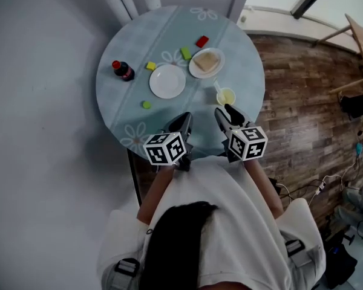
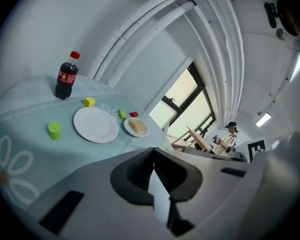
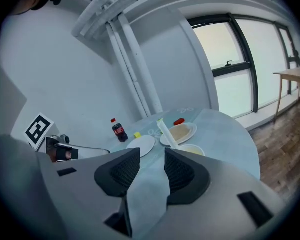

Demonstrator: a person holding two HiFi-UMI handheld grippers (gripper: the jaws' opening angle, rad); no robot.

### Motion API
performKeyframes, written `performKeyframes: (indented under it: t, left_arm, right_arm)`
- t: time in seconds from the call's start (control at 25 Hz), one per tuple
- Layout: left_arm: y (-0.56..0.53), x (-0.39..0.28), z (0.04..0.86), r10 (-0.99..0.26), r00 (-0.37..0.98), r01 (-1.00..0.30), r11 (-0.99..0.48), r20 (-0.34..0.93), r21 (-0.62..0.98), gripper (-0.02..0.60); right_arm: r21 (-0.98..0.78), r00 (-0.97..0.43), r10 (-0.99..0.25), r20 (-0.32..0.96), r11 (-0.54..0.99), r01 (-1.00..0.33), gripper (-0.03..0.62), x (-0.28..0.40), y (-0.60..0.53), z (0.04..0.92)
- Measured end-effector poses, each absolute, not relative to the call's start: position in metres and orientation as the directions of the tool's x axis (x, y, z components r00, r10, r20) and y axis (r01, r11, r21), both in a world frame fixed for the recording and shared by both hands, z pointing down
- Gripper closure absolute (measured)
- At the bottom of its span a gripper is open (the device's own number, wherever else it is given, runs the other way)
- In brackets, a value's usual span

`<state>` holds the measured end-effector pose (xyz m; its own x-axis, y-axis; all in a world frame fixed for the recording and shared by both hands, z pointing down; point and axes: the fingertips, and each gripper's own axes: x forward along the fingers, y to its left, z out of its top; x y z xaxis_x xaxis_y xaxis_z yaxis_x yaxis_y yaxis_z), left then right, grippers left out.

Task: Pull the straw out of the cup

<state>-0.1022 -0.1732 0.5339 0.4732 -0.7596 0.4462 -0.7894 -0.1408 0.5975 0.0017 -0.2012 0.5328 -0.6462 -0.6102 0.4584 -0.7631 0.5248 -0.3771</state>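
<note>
Head view: round pale-blue table (image 1: 128, 104) by seemingly wooden floor (image 1: 302, 122); left claw (image 1: 184, 119) closed, right claw (image 1: 224, 110) parted, empty.

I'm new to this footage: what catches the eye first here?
A round pale-blue flowered table holds a dark red-capped cola bottle at its left and an empty white plate in the middle. Just ahead of the open right hand-held gripper stands a small cup of yellow drink with a pale straw in it.
</note>
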Motion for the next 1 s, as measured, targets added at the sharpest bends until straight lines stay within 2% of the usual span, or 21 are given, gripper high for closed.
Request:
performKeyframes:
  t: [0.28, 0.68, 1.0]
  left_arm:
    - [-0.176, -0.109, 0.535, -0.771, 0.436, -0.799, -0.093, 0.464, 0.594, 0.572]
    - [-0.181, -0.112, 0.539, -0.786, 0.387, -0.801, -0.028, 0.482, 0.598, 0.572]
    - [-0.181, -0.111, 0.545, -0.782, 0.371, -0.802, 0.002, 0.501, 0.597, 0.572]
  right_arm:
    - [-0.317, -0.643, -0.586, 0.493, 0.567, -0.760, 0.459, 0.009, -0.231, 0.533]
    - [-0.137, -0.622, -0.542, 0.565, 0.682, -0.718, 0.459, -0.001, -0.258, 0.538]
    - [-0.129, -0.623, -0.486, 0.612, 0.716, -0.686, 0.459, -0.004, -0.272, 0.552]
